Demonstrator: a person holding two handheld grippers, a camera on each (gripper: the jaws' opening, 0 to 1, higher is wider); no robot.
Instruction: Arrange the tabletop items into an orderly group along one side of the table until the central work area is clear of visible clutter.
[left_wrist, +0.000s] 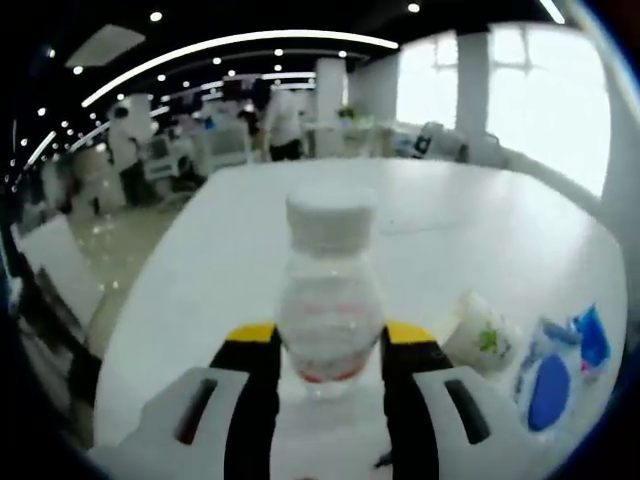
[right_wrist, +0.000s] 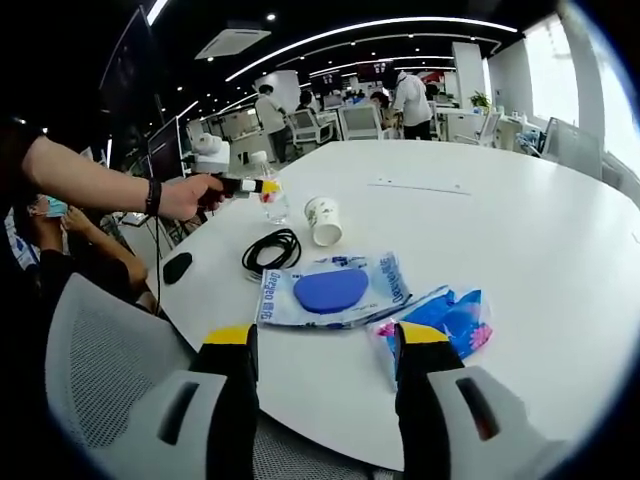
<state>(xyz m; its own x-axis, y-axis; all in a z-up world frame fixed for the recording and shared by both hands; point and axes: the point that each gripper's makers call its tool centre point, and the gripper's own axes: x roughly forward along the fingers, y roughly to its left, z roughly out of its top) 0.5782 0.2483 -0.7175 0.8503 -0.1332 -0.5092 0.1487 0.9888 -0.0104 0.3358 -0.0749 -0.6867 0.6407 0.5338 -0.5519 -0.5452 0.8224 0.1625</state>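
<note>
Bottle (left_wrist: 328, 290) btwn left claw (left_wrist: 328, 345) jaws

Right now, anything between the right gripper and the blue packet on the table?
Nothing visible. The right gripper hangs open at the table edge, and the blue packet lies straight ahead of its jaws, bare tabletop between. The crumpled blue bag sits beside that line.

My left gripper view is soft and smeared, so the clear bottle (left_wrist: 328, 300) between my jaws reads as a pale blur, and daylight from the windows (left_wrist: 520, 95) beyond it washes the white surface (left_wrist: 480, 230) almost to glare. My right gripper view is sharper, lit evenly by ceiling light strips (right_wrist: 380, 25) above the surface, with faint shadows under the black cable (right_wrist: 272, 250). Both views bow strongly outward from the surface, curving the strips and the surface's edge.
</note>
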